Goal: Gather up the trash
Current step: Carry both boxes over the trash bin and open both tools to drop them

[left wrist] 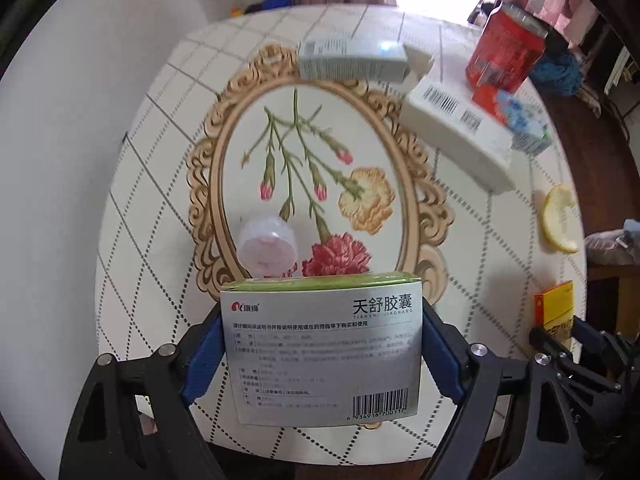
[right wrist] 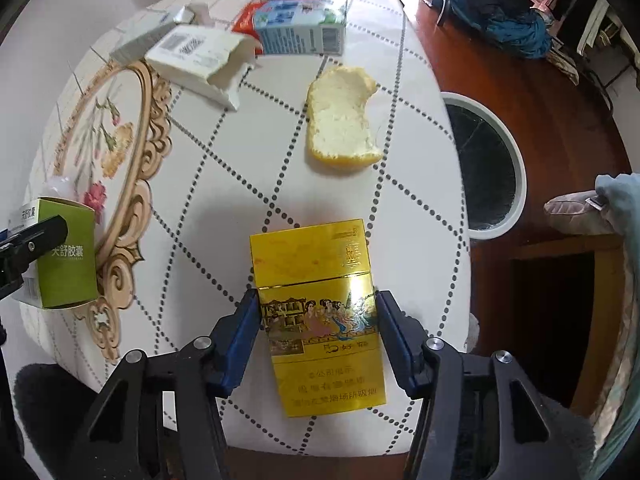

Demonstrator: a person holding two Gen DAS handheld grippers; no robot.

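Note:
In the left wrist view my left gripper (left wrist: pixel 323 316) is shut on a green-and-white medicine box (left wrist: pixel 322 360), its blue pads pressed against the box's two sides above the table. The right wrist view shows the same box (right wrist: pixel 66 256) at the left, held off the cloth. My right gripper (right wrist: pixel 318 298) is shut on a yellow cigarette pack (right wrist: pixel 316 320), a pad against each long side, near the table's front edge. Loose on the table lie a piece of orange peel (right wrist: pixel 342 120), an opened white carton (right wrist: pixel 200 60), a blue milk carton (right wrist: pixel 300 28) and a small clear plastic cup (left wrist: pixel 268 248).
The round table (left wrist: pixel 168 160) has a checked cloth with a flower print. A red tin (left wrist: pixel 506 48) and a grey-white box (left wrist: pixel 352 60) stand at the far side. A white-rimmed bin (right wrist: pixel 520 172) with a black liner sits on the floor right of the table.

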